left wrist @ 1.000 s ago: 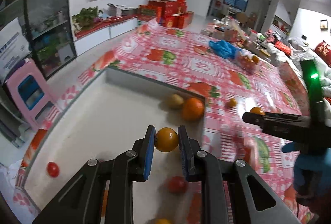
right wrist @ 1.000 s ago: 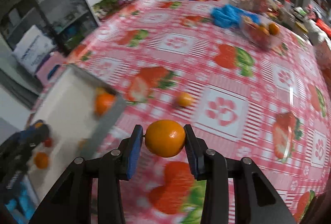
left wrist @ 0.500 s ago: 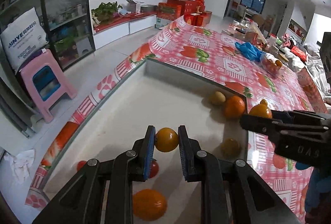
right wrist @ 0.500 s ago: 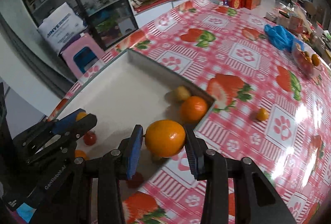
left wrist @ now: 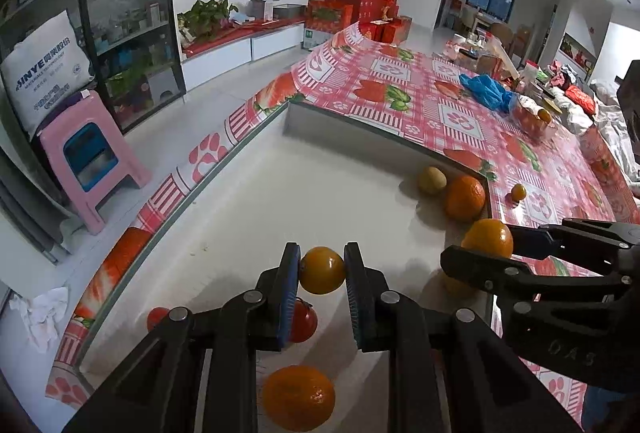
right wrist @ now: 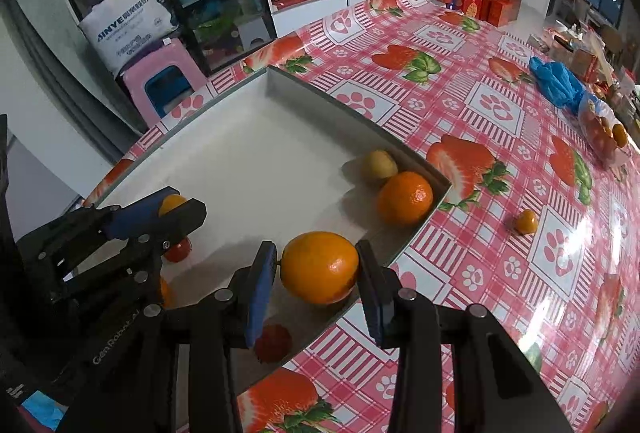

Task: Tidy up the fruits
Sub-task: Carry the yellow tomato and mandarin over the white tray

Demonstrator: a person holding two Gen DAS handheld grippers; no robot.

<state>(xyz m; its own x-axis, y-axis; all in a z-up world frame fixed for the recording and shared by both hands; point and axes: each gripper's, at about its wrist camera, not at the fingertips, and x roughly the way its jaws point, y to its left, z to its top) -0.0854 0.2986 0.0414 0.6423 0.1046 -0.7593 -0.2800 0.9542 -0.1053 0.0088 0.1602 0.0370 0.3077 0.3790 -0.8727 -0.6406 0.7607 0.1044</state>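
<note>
Right now the left hand-held gripper (left wrist: pixel 322 275) pinches a small yellow-orange fruit (left wrist: pixel 322 270) between its blue-padded fingers (left wrist: pixel 289 289), holding it above the white floor of the shallow grey-walled tray (left wrist: pixel 360 127). Below and just behind that fruit, a red tomato (left wrist: pixel 303 321) lies on the tray floor, partly hidden by the left finger; a second small red tomato (left wrist: pixel 158 318) sits near the tray's left wall, and an orange (left wrist: pixel 298 397) rests at the near edge between the gripper's arms.

The right hand-held gripper (right wrist: pixel 319 275) is clamped on a large orange (right wrist: pixel 319 267), its pads pressed to the fruit's two sides. This orange hangs over the tray's near-right rim, roughly above the line where the wall meets the counter (right wrist: pixel 500 105). Under it a red strawberry-like fruit (right wrist: pixel 273 343) lies on the tray floor, partly behind the left pad.

In the tray's far right corner a second orange (right wrist: pixel 405 198) touches the wall, with a yellowish-brown fruit (right wrist: pixel 380 164) just beside it. Outside the tray, a tiny orange fruit (right wrist: pixel 526 222) sits alone on the strawberry-print cloth, well apart from both grippers. Farther back on the counter are a blue plastic bag (right wrist: pixel 556 81) and a clear bag of fruit (right wrist: pixel 602 127).
</note>
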